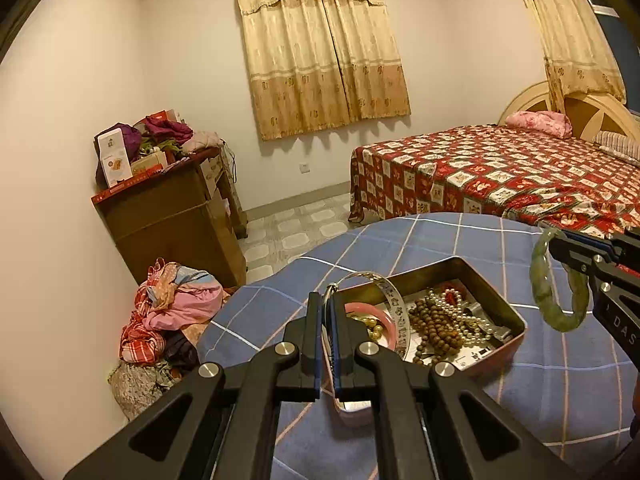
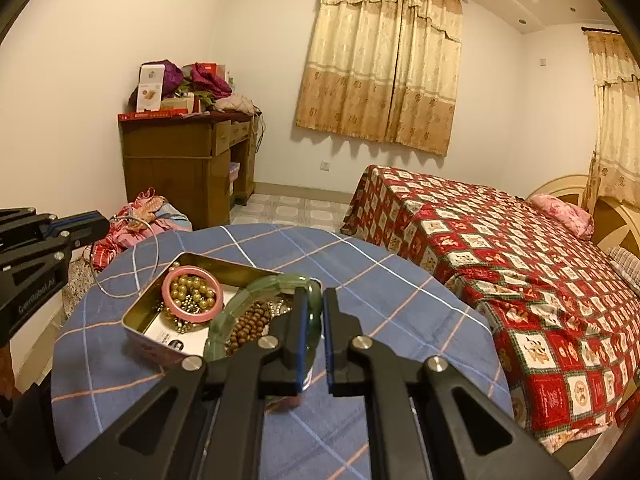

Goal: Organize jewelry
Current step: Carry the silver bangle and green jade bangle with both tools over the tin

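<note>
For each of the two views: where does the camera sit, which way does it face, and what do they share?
Left wrist: behind the left gripper, which pinches a silver bangle; faces the tin.
Right wrist: behind the right gripper, which holds a green bangle; faces the same tin.
Shared: tin, pink bangle, bed; each shows the other gripper.

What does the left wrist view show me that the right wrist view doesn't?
Only the left wrist view: the left gripper seen from behind, shut on the thin silver bangle, and the whole green jade bangle hanging from the right gripper.

Only the right wrist view: the silver bangle's full hoop out past the tin, and the pink bangle ringing gold beads.

Both: the open tin of jewelry with brown wooden beads, on the blue checked tablecloth.
</note>
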`<state>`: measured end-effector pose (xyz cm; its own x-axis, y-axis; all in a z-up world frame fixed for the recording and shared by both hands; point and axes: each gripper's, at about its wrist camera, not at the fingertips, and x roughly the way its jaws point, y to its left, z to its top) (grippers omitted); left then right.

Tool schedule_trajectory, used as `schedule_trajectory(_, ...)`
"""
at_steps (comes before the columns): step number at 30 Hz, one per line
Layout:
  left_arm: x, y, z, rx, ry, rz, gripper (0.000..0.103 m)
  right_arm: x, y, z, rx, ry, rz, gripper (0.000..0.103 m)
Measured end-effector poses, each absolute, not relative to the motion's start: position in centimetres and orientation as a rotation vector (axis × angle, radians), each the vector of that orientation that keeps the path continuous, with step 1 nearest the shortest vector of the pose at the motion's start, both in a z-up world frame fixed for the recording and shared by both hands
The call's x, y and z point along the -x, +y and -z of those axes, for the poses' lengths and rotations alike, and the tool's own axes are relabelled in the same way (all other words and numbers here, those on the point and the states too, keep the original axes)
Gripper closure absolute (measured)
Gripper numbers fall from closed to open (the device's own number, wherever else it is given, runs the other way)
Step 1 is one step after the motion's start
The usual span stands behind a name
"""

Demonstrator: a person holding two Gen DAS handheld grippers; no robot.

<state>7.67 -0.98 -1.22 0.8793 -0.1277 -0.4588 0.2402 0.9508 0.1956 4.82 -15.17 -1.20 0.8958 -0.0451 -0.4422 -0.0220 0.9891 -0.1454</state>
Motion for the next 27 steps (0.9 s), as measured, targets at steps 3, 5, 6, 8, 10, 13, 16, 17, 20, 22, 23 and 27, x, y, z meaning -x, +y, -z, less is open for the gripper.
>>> schedule_trajectory(3, -8.6, -1.1, 1.7, -0.257, 0.475, 0.189, 0.101, -5.9, -15.0, 1.4, 0.155, 0.475, 0.016, 0.095)
schedule_trajectory(5, -9.2, -1.3, 2.0, -0.267, 0.481, 0.184, 0.101, -6.6, -14.8, 1.7, 0.159, 0.483, 0.022, 0.095)
schedule_trajectory(6, -9.5, -1.3, 2.1, -0.268, 0.485, 0.183, 0.101, -6.8, -14.8, 1.7, 0.16, 0.487, 0.024, 0.095)
schedule_trajectory(8, -10.1, -1.5, 2.3, -0.274, 0.494, 0.179, 0.101, -7.5, -14.7, 2.0, 0.163, 0.498, 0.027, 0.095)
schedule_trajectory(10, -10.7, -1.7, 2.6, -0.278, 0.501, 0.175, 0.101, -8.1, -14.6, 2.2, 0.168, 0.507, 0.032, 0.095)
schedule_trajectory(13, -11.3, -2.1, 2.9, -0.281, 0.508, 0.173, 0.101, -8.9, -14.5, 2.4, 0.173, 0.521, 0.036, 0.095)
schedule_trajectory(16, -12.0, -2.4, 3.2, -0.288, 0.517, 0.176, 0.101, -9.5, -14.3, 2.8, 0.176, 0.534, 0.038, 0.095)
schedule_trajectory(17, -12.2, -2.5, 3.3, -0.289, 0.521, 0.178, 0.101, -9.8, -14.3, 2.9, 0.178, 0.538, 0.037, 0.095)
schedule_trajectory(20, -12.8, -2.6, 3.8, -0.293, 0.535, 0.176, 0.101, -10.4, -14.1, 3.2, 0.183, 0.552, 0.039, 0.095)
schedule_trajectory(22, -13.3, -2.7, 4.1, -0.294, 0.547, 0.176, 0.101, -10.8, -14.0, 3.5, 0.184, 0.562, 0.038, 0.095)
schedule_trajectory(23, -13.5, -2.8, 4.3, -0.296, 0.55, 0.176, 0.101, -11.0, -14.0, 3.6, 0.185, 0.568, 0.038, 0.095)
schedule_trajectory(27, -14.2, -3.0, 5.0, -0.306, 0.569, 0.174, 0.101, -11.9, -13.7, 4.3, 0.191, 0.591, 0.033, 0.095)
